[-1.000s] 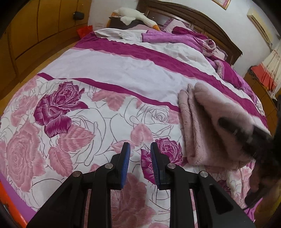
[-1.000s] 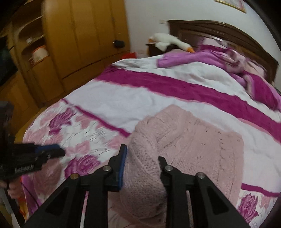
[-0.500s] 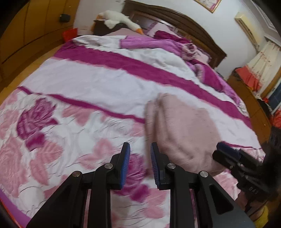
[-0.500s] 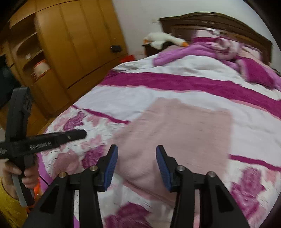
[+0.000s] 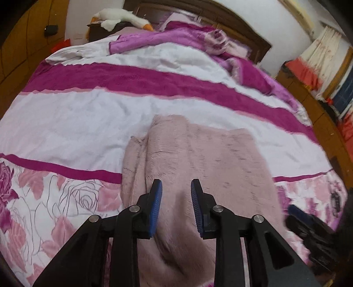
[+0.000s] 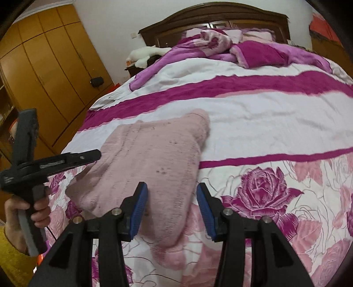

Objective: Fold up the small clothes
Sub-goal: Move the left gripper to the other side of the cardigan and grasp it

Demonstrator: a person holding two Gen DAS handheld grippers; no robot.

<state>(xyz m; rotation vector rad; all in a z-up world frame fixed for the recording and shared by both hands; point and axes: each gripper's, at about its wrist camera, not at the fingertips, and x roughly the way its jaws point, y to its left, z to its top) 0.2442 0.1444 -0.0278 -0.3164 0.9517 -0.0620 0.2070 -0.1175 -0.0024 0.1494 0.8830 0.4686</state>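
A pale pink knitted sweater (image 5: 198,154) lies folded on the bed, with a thick fold along its left side. My left gripper (image 5: 176,183) hovers over its near edge. Its jaws are only narrowly apart and just opening, and they hold nothing. In the right wrist view the same sweater (image 6: 150,154) lies ahead of my right gripper (image 6: 172,187). That gripper's jaws are opening, and the near hem shows below the gap, not pinched. The left gripper (image 6: 88,155) appears at the left of that view, held by a hand (image 6: 33,205). The right gripper (image 5: 295,212) shows dark at the left wrist view's right edge.
The bedspread (image 5: 88,114) is white with magenta stripes and a rose print near the front. A bunched purple blanket (image 5: 176,37) and a plush goose (image 5: 119,16) lie by the headboard. Wooden wardrobes (image 6: 48,66) stand to the left and a cabinet (image 5: 308,88) to the right.
The right gripper let go of the sweater fold and opened wide. The sweater now lies flat. The left gripper swung right, from the rose print to over the sweater.
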